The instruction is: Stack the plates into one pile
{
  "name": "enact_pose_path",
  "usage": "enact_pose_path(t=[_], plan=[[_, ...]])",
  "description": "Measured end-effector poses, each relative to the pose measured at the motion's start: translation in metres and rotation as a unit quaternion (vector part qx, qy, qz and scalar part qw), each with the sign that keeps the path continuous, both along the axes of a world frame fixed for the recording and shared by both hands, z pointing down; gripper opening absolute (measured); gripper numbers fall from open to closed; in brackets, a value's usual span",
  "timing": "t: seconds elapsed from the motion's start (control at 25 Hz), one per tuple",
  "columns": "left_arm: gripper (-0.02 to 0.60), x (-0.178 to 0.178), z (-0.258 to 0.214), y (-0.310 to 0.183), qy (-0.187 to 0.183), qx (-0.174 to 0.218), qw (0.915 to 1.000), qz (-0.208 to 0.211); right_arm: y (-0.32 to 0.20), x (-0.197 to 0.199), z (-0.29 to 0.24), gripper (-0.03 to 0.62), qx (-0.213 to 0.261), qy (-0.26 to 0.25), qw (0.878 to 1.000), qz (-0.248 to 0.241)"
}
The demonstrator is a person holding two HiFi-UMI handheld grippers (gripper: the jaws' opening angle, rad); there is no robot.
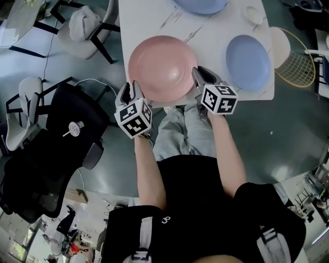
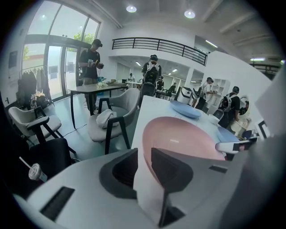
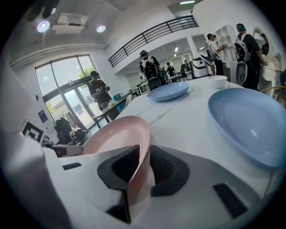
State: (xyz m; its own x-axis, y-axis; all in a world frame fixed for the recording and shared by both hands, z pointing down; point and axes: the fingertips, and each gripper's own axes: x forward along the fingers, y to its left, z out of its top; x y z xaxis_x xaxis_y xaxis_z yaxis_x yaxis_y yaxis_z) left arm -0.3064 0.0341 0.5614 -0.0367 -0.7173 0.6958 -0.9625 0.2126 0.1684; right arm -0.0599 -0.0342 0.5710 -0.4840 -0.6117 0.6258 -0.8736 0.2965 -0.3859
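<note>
Straddling the rim of the pink plate (image 1: 162, 67), the left gripper (image 1: 132, 88) and right gripper (image 1: 201, 75) have jaws spread, not pinching; both should close evenly before lifting it level.

Bright daylight from tall windows (image 2: 58, 58) plus ceiling lights (image 2: 189, 14); fisheye edges vignette darkly.

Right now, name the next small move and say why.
Probably close both grippers on the pink plate. The right gripper straddles its near rim and the left gripper sits at that rim, both with jaws apart and not pressing. The plate lies apart from the nearest blue plate, so stacking needs a grip first.
</note>
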Motion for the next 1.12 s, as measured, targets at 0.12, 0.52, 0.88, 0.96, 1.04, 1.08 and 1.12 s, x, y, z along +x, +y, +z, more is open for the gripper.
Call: enact_pose_path(t=[0.12, 0.52, 0.88, 0.96, 1.04, 1.08, 1.12], plan=[[0.104, 0.001, 0.006, 0.002, 0.001, -0.007, 1.0, -0.001, -0.001, -0.003, 0.005, 0.08, -0.007, -0.004, 1.0, 0.0], [0.075, 0.007, 0.01, 0.004, 0.013, -0.017, 0.9997, -0.007, -0.004, -0.003, 0.011, 0.057, -0.017, -0.007, 1.0, 0.016], [0.072, 0.008, -0.002, -0.012, 0.013, -0.003, 0.9997, -0.021, -0.025, -0.002, -0.005, 0.045, -0.005, -0.017, 1.0, 0.019], [0.071, 0.008, -0.008, -0.019, 0.012, 0.005, 0.9996, -0.025, -0.032, -0.002, -0.01, 0.046, 0.0, -0.018, 1.0, 0.018], [0.067, 0.01, -0.015, -0.026, 0.012, 0.014, 0.9994, -0.028, -0.039, 0.0, -0.016, 0.046, 0.004, -0.019, 1.0, 0.017], [0.066, 0.012, -0.019, -0.031, 0.011, 0.018, 0.9993, -0.029, -0.043, 0.002, -0.019, 0.047, 0.006, -0.02, 1.0, 0.017], [0.066, 0.013, -0.022, -0.035, 0.011, 0.022, 0.9993, -0.029, -0.047, 0.004, -0.022, 0.047, 0.007, -0.02, 1.0, 0.017]])
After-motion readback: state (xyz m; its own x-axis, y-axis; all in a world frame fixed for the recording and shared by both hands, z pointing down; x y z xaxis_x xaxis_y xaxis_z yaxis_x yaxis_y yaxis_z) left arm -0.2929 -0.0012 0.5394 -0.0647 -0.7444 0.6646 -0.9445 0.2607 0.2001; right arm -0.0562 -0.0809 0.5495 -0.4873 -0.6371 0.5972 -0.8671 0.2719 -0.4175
